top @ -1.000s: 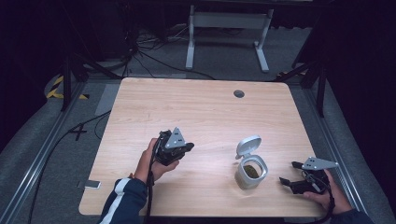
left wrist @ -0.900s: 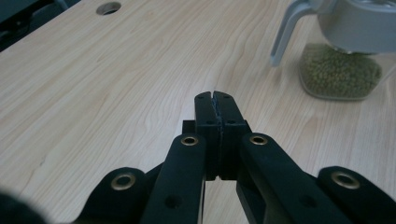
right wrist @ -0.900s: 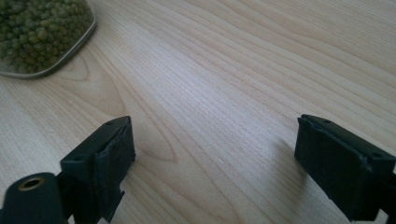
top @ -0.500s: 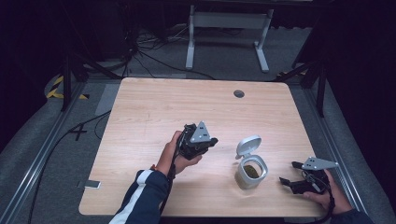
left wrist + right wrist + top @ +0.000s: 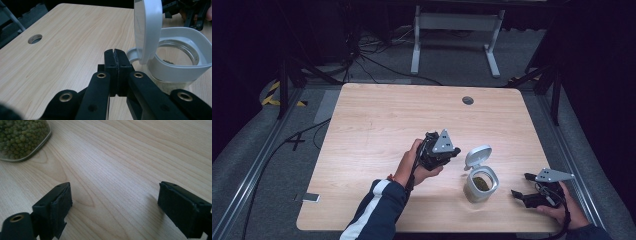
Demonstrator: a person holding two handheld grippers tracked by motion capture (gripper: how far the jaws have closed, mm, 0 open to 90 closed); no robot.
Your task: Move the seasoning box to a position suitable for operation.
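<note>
A glass jar (image 5: 480, 185) with a white collar stands at the table's front right, its white flip lid (image 5: 477, 156) raised. Green beans (image 5: 17, 135) fill its base. My left gripper (image 5: 453, 153) is shut with nothing between its jaws, just left of the jar's lid (image 5: 147, 30) and hinge; in the left gripper view the tips (image 5: 117, 61) sit close beside the jar's collar (image 5: 180, 67). My right gripper (image 5: 519, 196) rests low on the table to the right of the jar, jaws wide open with bare wood between them (image 5: 115, 195).
The wooden table (image 5: 387, 125) has a round cable hole (image 5: 468, 100) near its far edge. A white stand (image 5: 457, 30) and cables lie on the floor behind. A small flat device (image 5: 307, 198) lies on the floor by the table's front left corner.
My left gripper has moved right across the table, from the middle toward the jar, and now sits next to its lid. The right gripper has stayed in place.
</note>
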